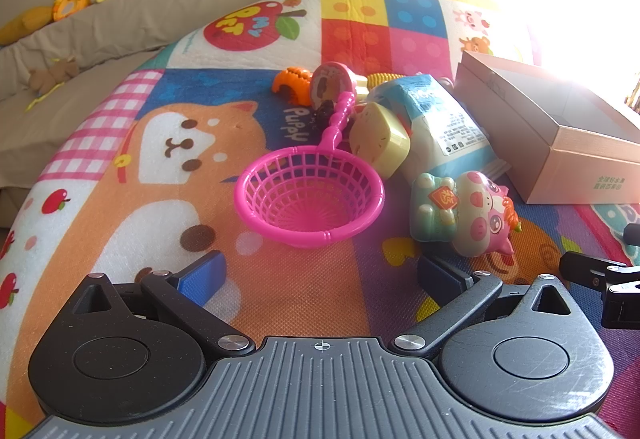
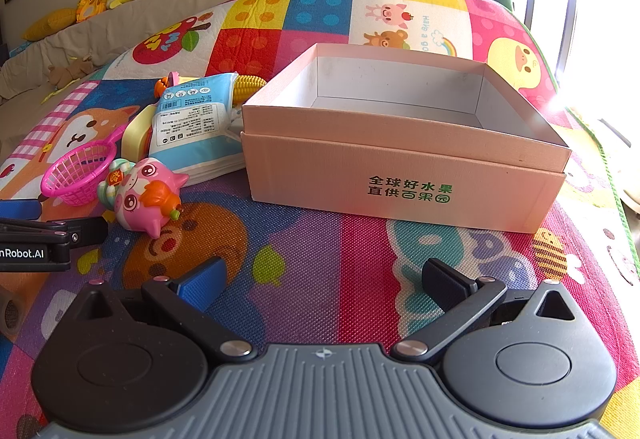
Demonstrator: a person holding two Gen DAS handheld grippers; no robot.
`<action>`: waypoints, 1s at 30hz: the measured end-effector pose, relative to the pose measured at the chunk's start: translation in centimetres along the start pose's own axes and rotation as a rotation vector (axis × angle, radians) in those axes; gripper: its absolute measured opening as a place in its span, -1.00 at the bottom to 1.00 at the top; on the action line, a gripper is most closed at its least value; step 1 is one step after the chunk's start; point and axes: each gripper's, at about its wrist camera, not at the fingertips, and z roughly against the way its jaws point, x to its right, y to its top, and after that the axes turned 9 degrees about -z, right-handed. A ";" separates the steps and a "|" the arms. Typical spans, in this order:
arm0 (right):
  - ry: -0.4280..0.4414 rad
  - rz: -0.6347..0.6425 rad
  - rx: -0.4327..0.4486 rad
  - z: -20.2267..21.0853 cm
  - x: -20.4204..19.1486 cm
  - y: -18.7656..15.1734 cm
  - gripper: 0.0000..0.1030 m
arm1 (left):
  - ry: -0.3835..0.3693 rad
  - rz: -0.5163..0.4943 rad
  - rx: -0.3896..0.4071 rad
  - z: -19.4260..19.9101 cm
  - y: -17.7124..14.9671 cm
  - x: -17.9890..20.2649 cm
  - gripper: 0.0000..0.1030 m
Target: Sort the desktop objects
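Toys heaped on play mat (image 2: 304, 239), pink strainer (image 1: 310, 195) at twelve o'clock of left gripper (image 1: 320, 275), jaws apart, empty box (image 2: 404, 143) ahead of right gripper (image 2: 324, 279), also spread, pig toy (image 2: 142, 195) at its ten o'clock.

The play mat (image 2: 320, 239) is a patchwork of red, yellow, blue and pink squares with cartoon animals. At mid-frame in the left wrist view sits a hot-pink lattice scoop (image 1: 310, 195), with a pink-and-mint piggy toy (image 1: 466, 213) to its right clutching an orange carrot. The pale pink box (image 2: 404, 175) carries green lettering; the packet (image 2: 192, 123) is blue and white.
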 end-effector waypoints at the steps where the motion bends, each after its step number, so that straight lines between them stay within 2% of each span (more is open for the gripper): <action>1: 0.000 0.000 0.000 0.0 0.0 0.0 1.00 | 0.000 0.000 0.000 0.0 0.0 0.0 1.00; 19: 0.001 -0.010 -0.009 0.4 0.1 0.0 1.00 | -0.001 0.001 0.000 0.0 0.0 0.0 1.00; 22: -0.009 -0.005 -0.038 0.3 -0.2 0.1 1.00 | -0.002 -0.004 -0.003 -0.3 0.2 -0.1 1.00; 30: -0.054 -0.028 -0.048 1.1 -0.6 -0.4 1.00 | -0.040 -0.054 -0.022 -0.3 0.4 -0.3 1.00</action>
